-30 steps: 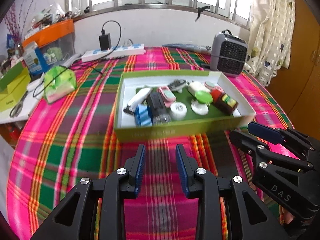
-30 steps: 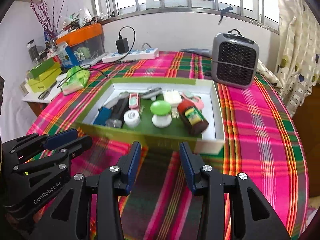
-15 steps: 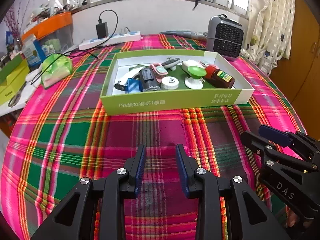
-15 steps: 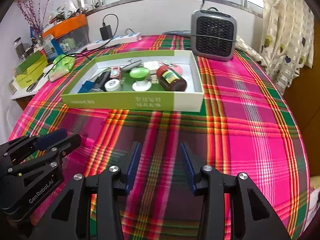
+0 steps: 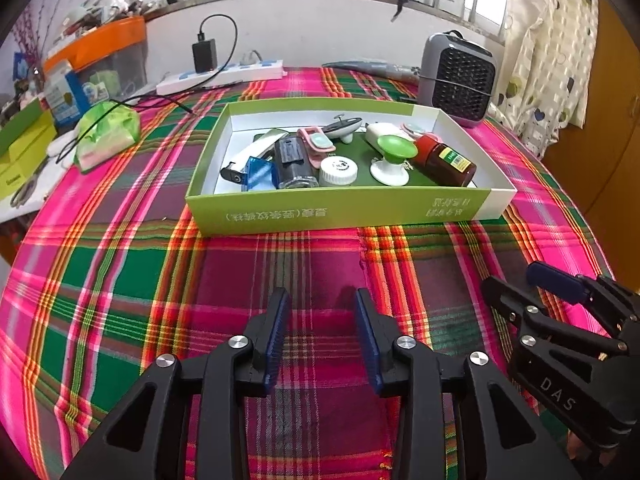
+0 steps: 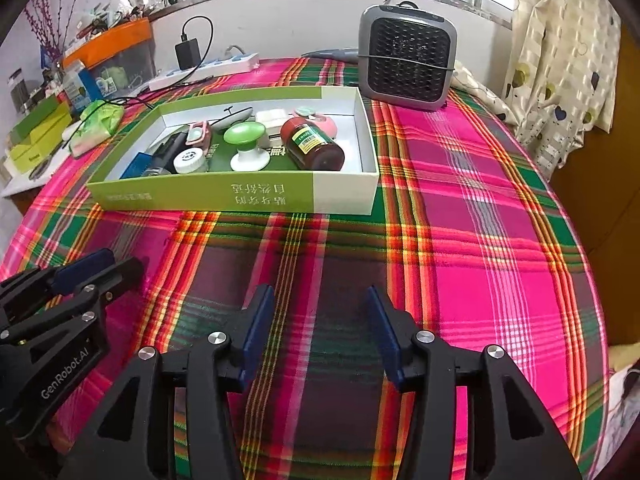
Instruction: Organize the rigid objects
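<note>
A shallow green-and-white cardboard box (image 5: pixel 336 212) sat on a plaid tablecloth (image 5: pixel 120 264), holding a brown bottle (image 5: pixel 444 158), a green-capped knob (image 5: pixel 391 151) and small items; near its front, the left gripper (image 5: pixel 322 308) and right gripper (image 6: pixel 318 300) hovered, jaws opening, nothing between them.

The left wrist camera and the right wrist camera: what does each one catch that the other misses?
Only the left wrist view shows the left claw head-on with nothing between its opening jaws, and the blue item in the box plainly.

Only the right wrist view shows the right claw head-on, its jaws also opening and empty, and the wide stretch of plaid cloth to the right of the box.

Both show the green box, the brown bottle, the green-topped knob and the grey heater.
</note>
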Available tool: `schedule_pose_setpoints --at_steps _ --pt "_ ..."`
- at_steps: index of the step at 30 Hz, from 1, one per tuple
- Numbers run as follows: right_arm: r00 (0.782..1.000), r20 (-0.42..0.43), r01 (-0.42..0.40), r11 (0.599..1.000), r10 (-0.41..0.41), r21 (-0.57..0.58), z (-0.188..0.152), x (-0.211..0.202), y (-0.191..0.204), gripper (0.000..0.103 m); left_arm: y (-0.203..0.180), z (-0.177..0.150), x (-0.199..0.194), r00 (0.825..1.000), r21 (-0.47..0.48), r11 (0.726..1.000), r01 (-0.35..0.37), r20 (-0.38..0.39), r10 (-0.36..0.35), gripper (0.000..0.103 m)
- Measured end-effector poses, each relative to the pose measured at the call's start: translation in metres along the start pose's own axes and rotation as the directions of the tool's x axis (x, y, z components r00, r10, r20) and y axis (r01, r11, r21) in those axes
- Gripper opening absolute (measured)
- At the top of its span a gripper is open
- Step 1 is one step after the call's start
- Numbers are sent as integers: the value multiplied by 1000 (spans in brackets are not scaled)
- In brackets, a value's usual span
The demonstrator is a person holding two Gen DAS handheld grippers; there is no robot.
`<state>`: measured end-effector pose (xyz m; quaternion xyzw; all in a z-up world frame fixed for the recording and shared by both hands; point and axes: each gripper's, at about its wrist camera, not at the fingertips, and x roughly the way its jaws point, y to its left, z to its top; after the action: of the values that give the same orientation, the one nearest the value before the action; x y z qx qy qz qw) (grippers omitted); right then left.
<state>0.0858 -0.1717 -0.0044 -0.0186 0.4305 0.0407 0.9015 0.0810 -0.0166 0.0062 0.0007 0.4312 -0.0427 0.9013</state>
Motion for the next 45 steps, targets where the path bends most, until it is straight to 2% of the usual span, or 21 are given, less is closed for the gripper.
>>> schedule_pose_setpoints --at_steps 4,11,45 --pt "1000 -2 1 1000 -1 9 1 1 -2 58 -2 0 0 1000 8 1000 2 -1 -2 38" --pt "1000 -2 3 1000 -3 8 1 1 -2 58 -7 0 1 1000 34 999 -24 -4 24 40" --pt "1000 -2 2 1000 -2 8 1 1 -1 58 -7 0 1 1000 34 999 -24 -4 24 40"
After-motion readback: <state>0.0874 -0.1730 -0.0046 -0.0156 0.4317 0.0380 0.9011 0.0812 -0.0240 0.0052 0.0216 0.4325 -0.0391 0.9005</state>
